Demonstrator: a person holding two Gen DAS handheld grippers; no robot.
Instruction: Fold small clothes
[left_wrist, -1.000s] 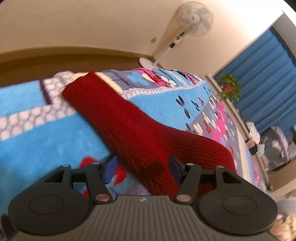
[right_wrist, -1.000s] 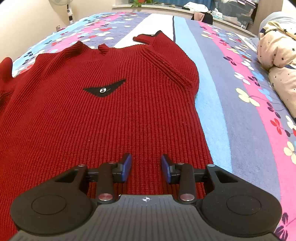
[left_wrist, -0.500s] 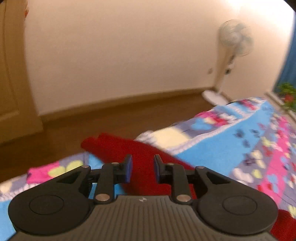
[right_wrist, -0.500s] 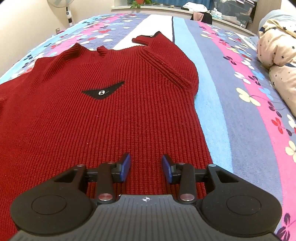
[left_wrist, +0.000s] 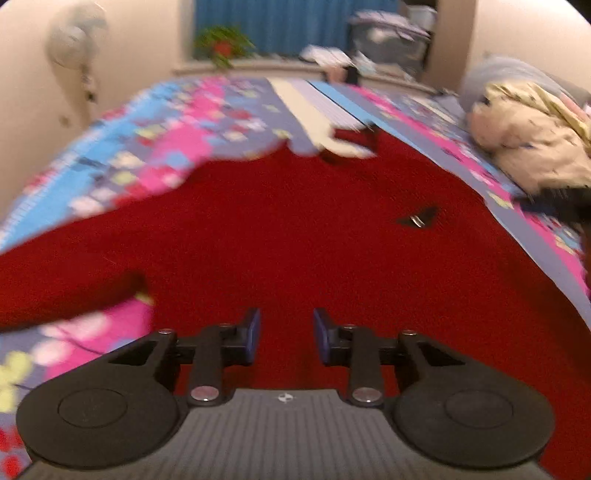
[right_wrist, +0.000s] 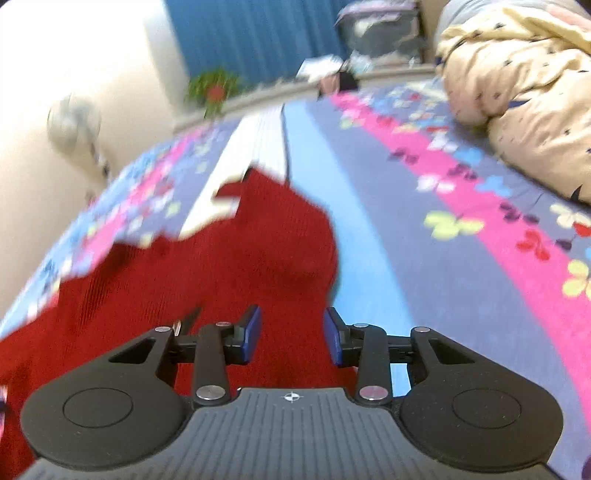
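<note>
The red sweater (left_wrist: 314, 229) lies face up and spread on the bed (left_wrist: 155, 147), its small black chest patch (left_wrist: 417, 219) showing toward two o'clock in the left wrist view. One sleeve (left_wrist: 66, 291) trails out toward nine o'clock across the flowered bedspread. Both views are blurred.

The left claw (left_wrist: 283, 341) hangs above the sweater's lower body with its blue pads (left_wrist: 253, 338) apart; its jaws have just been opening a little, and nothing sits between them but the knit seen below. The right claw (right_wrist: 291, 339) is also parted and empty, poised over the sweater's right edge, where red meets the light blue stripe of the spread; the far sleeve (right_wrist: 273, 206) reaches toward twelve o'clock.

The step in hand appears to be setting up the first fold. To do it well, each claw should come down onto an edge rather than the flat middle, since a thick rib knit pinched mid-panel would bunch. The left claw would best take the loose sleeve near its cuff, the right the matching side seam, each gripping one layer cleanly. Lifting low and carrying the fabric across evenly should keep the body from dragging and wrinkling on the soft bedspread.
</note>
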